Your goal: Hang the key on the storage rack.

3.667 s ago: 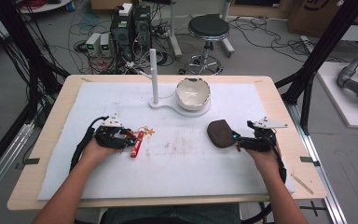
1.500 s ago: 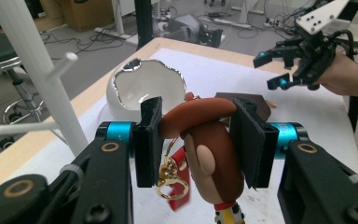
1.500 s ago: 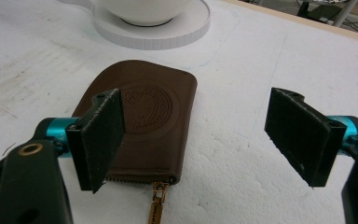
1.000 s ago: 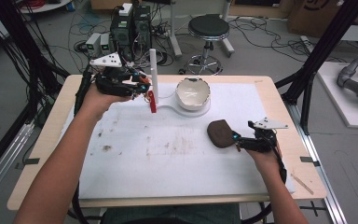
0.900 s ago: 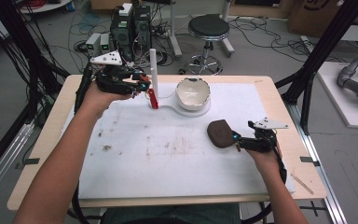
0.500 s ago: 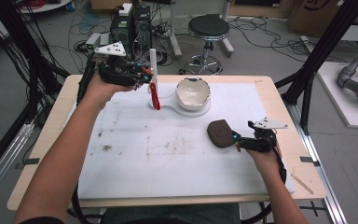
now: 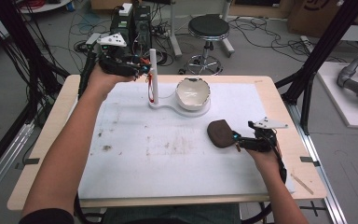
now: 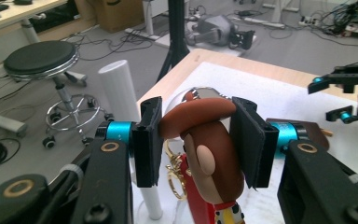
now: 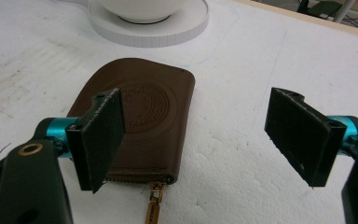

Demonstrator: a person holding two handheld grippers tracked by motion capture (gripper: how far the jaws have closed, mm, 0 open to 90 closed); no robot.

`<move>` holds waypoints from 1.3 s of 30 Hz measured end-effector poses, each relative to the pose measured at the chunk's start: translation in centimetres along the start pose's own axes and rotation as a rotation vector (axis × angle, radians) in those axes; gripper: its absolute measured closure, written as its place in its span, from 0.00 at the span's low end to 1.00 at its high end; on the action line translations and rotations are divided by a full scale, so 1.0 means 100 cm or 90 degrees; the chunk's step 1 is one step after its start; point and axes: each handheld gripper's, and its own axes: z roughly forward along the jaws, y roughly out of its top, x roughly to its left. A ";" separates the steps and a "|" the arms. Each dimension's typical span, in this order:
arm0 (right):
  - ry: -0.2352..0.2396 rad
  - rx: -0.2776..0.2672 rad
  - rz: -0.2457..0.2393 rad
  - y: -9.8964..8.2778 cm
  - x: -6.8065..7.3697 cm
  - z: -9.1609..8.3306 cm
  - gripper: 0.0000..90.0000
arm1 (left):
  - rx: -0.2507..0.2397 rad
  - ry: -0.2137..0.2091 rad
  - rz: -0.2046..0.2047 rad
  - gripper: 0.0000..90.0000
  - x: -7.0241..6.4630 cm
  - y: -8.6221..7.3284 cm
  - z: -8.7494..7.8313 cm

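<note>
My left gripper (image 7: 142, 70) is raised beside the top of the white post (image 7: 153, 77), shut on a keychain figure (image 8: 209, 149) with a brown hat and red body. The figure's red lower part (image 7: 150, 92) dangles next to the post, and a gold ring (image 8: 173, 173) hangs by it. In the left gripper view the post (image 8: 120, 88) rises just behind the left jaw. My right gripper (image 9: 200, 135) rests open on the white mat, its left jaw over a flat brown leather pouch (image 9: 144, 116) with a zip pull. That pouch (image 7: 220, 133) lies just left of the right gripper (image 7: 237, 141).
A white bowl (image 7: 192, 92) sits on the white stand base (image 7: 168, 105) that also carries the post. The white mat (image 7: 168, 154), stained in the middle, covers the wooden table (image 7: 56, 140). A stool (image 7: 209, 28), cables and equipment lie on the floor beyond.
The left hand has carried the figure up and a little farther away, from beside the post's middle to near its top. The right gripper and pouch have stayed put.
</note>
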 end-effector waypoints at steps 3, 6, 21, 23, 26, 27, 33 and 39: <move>-0.001 0.002 0.004 0.000 0.000 -0.001 0.22 | 0.001 0.006 -0.003 0.61 0.002 0.000 0.002; -0.002 0.000 0.002 0.000 0.000 -0.001 0.22 | -0.001 0.006 -0.002 0.61 0.003 0.002 0.004; -0.001 0.000 0.005 -0.001 -0.001 -0.002 0.22 | 0.006 0.020 -0.012 0.61 0.008 0.003 0.017; 0.000 0.000 0.004 -0.001 -0.001 -0.002 0.22 | 0.008 0.020 -0.015 0.61 0.009 0.002 0.017; 0.000 -0.001 0.004 -0.001 -0.001 -0.002 0.22 | -0.001 0.019 -0.018 0.60 0.009 0.000 0.018; 0.000 -0.002 0.001 -0.001 -0.001 -0.002 0.22 | -0.009 0.024 -0.024 0.50 0.009 -0.001 0.018; 0.000 -0.003 0.002 -0.001 0.000 -0.002 0.22 | -0.004 0.036 -0.032 0.42 0.008 0.000 0.012; -0.001 -0.003 0.002 -0.001 0.000 -0.003 0.22 | -0.012 0.035 -0.033 0.41 0.005 -0.006 0.006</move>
